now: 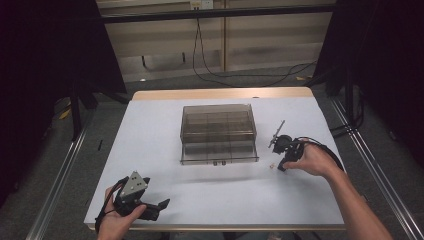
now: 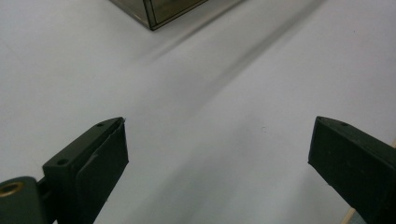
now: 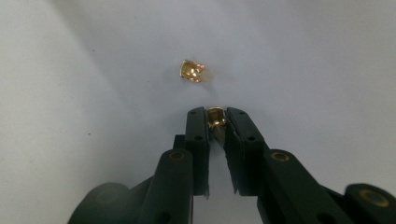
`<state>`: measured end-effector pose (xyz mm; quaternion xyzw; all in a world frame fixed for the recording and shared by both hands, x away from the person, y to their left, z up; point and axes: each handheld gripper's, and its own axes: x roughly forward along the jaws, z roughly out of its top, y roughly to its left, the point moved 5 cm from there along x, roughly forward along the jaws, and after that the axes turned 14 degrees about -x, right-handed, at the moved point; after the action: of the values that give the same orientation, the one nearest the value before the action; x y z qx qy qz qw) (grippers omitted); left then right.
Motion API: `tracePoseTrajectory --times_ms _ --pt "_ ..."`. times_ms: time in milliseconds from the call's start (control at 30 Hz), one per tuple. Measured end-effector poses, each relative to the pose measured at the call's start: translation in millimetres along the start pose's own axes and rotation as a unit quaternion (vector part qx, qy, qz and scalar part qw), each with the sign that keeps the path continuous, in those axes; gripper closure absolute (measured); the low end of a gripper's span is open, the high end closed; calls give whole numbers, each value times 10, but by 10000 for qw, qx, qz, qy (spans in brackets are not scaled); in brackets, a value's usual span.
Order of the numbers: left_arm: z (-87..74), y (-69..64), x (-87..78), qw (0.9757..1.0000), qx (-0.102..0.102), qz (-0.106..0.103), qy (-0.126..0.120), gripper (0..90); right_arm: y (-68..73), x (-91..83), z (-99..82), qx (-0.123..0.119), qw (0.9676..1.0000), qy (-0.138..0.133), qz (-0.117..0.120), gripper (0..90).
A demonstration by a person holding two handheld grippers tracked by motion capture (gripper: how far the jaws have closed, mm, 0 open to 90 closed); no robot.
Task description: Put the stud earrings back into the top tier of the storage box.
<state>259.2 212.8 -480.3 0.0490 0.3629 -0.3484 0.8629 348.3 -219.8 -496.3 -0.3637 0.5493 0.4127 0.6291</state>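
While nearly closed, the right gripper (image 3: 216,116) pinches a gold clip (image 3: 215,117).
Just beyond its tips lies a second gold clip (image 3: 193,71).

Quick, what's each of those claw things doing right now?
Left gripper: open, empty.
Right gripper: shut on a small gold piece; another gold piece lies just beyond.

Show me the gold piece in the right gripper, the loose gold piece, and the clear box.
held gold piece (image 3: 215,116), right gripper view, its top between the jaw tips
loose gold piece (image 3: 193,71), right gripper view, its middle
clear box (image 1: 218,161), high view, its front wall
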Motion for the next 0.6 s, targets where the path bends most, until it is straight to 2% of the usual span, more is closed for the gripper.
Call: tracePoseTrajectory --times_ms 233,267,333,400,467,600 --pt "0 -6 2 10000 -27 -14 -22 47 -5 -3 -3 -23 10000 -10 14 820" --pt "-2 -8 2 10000 -4 2 13 47 7 -9 -5 64 10000 -9 37 820" --pt "-1 -11 3 10000 28 9 27 47 7 -17 -8 47 10000 -2 47 821" --pt "-7 -34 23 10000 31 -5 34 48 7 -30 -6 35 10000 -68 54 820" --pt "-15 -67 39 9999 145 -19 79 48 3 -45 -7 59 9999 -135 56 820" --pt "-10 -65 24 9999 101 -36 35 44 28 -111 -9 58 9994 -340 87 821"
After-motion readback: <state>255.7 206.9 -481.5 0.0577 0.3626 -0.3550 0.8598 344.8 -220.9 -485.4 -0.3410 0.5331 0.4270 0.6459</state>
